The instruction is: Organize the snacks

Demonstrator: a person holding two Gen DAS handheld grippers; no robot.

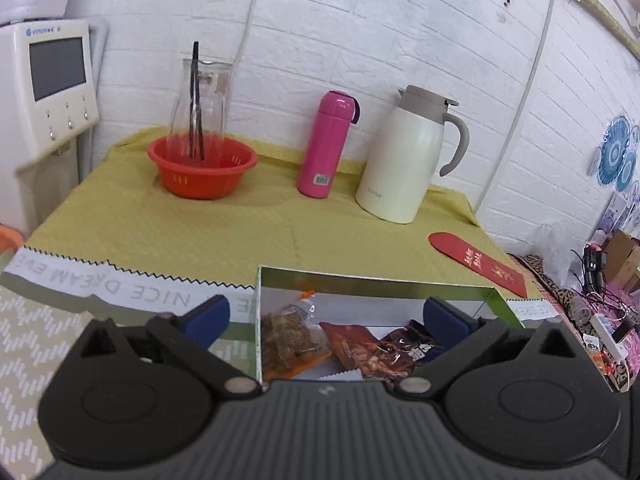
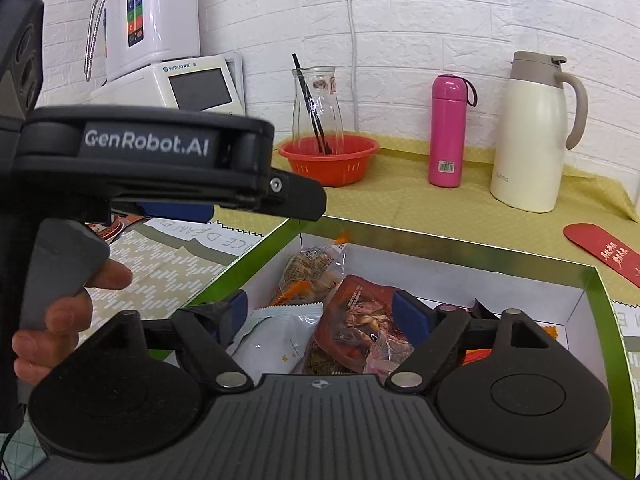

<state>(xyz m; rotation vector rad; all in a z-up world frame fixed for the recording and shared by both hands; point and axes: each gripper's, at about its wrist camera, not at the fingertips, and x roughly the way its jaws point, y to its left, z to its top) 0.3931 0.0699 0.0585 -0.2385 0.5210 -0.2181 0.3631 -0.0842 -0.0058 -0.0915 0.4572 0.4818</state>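
A green-rimmed cardboard box [image 1: 372,280] with a white inside sits at the table's front edge and holds several snack packets. In the left wrist view I see a brown-and-orange packet [image 1: 290,338] and a red packet [image 1: 366,350] in it. My left gripper [image 1: 326,316] is open and empty, just above the box's near side. In the right wrist view the box [image 2: 440,246] holds a clear packet [image 2: 316,270], a white packet [image 2: 276,338] and a red-brown packet [image 2: 360,320]. My right gripper [image 2: 320,314] is open above these packets, holding nothing. The left gripper's body [image 2: 152,156] shows at the left.
On the yellow cloth stand a red basket [image 1: 202,170] with a glass carafe, a pink bottle [image 1: 326,146] and a white thermos jug [image 1: 408,160]. A red envelope [image 1: 476,262] lies at the right. A white appliance [image 1: 52,80] stands at the left. Cluttered cables lie at the far right.
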